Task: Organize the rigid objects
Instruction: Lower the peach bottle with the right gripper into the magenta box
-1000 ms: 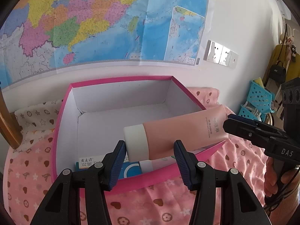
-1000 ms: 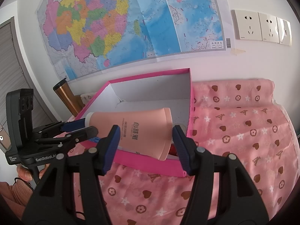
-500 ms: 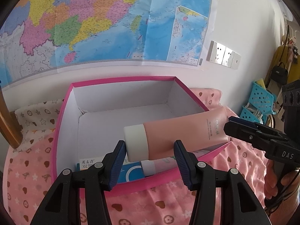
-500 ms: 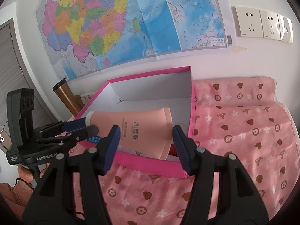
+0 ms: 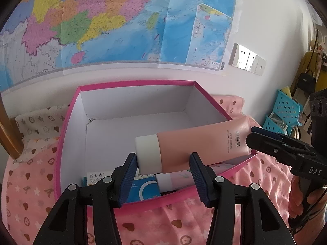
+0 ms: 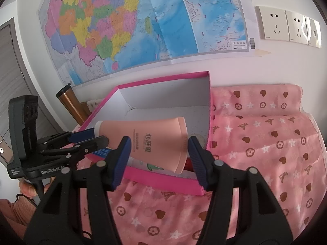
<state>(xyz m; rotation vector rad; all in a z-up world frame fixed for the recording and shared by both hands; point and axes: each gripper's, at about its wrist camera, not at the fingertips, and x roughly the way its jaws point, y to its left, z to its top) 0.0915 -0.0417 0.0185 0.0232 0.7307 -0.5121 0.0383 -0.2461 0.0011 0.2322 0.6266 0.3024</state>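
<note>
**Peach tube held at both ends above the pink box**

A large wall map (image 5: 114,24) fills the wall behind, with a row of sockets (image 6: 286,25) to its right. Below it, a pink cloth printed with hearts and stars (image 6: 265,134) covers the surface; whether a bed or a table lies under it cannot be told.

On the cloth stands an open pink box (image 5: 134,82) with white inner walls and floor, most of the floor bare. At its near edge lie a blue-and-white carton with Chinese lettering (image 5: 141,187), a smaller white-capped tube with a green print (image 5: 175,176), and something red (image 6: 188,164) tucked in the near right corner, too hidden to name.

The peach tube with a white cap (image 5: 196,145) hangs over the near part of the box, clear of the floor. Its long axis runs roughly level along the near wall, across both cameras' views: the cap points towards the left gripper, the flat crimped tail towards the right, the tail end slightly higher in the left wrist view.

The left gripper (image 5: 163,171) has its jaws closed on the cap end, the left pad (image 5: 127,175) against the white cap. The right gripper (image 6: 158,156) has its jaws clamped on the broad tail, one pad on each edge. A hand (image 5: 302,196) grips the right gripper's handle.
</note>
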